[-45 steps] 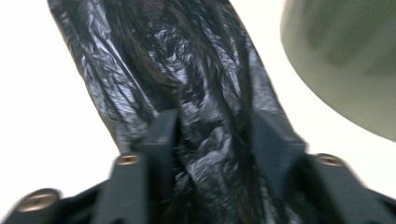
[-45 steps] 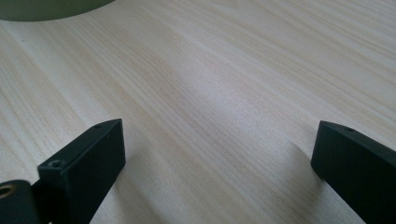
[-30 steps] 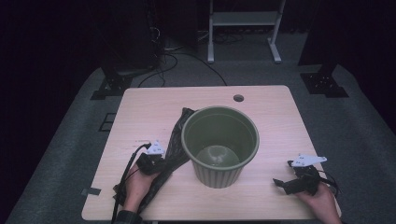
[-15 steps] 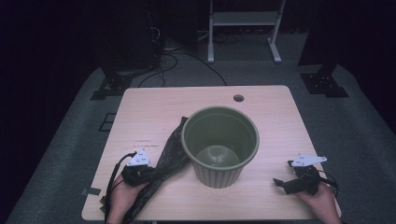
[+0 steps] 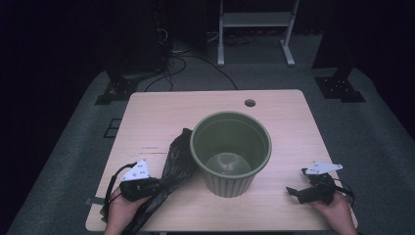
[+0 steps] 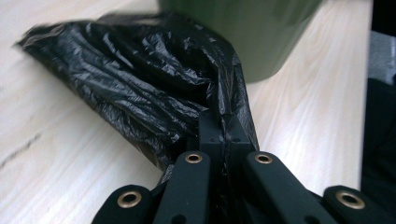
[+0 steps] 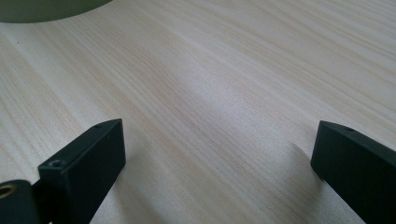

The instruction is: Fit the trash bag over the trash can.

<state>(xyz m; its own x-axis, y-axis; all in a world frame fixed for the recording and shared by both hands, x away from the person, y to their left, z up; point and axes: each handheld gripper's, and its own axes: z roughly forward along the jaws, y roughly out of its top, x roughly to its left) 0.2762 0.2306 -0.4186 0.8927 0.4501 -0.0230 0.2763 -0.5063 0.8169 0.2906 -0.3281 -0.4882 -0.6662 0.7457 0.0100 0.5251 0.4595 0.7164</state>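
A ribbed green pot (image 5: 230,152) stands upright in the middle of the wooden table (image 5: 161,117), with nothing showing inside it. A crumpled black plastic bag (image 5: 177,159) lies along its left side, stretched toward the table's front edge. My left gripper (image 5: 157,186) is shut on the bag's near end. In the left gripper view the jaws (image 6: 223,128) pinch the gathered black film (image 6: 135,79), with the pot's wall (image 6: 243,32) just behind. My right gripper (image 5: 296,182) rests at the front right, open, with bare wood between its jaws (image 7: 217,154).
A small round hole (image 5: 250,103) sits near the table's far edge. Beyond the table are a grey carpet, cables and a white metal stand (image 5: 254,19). The pot's base edge (image 7: 46,9) shows at the right gripper view's top left.
My left gripper has drawn back toward the table's front left corner, dragging the black bag with it along the pot's side. The right gripper has stayed where it was.
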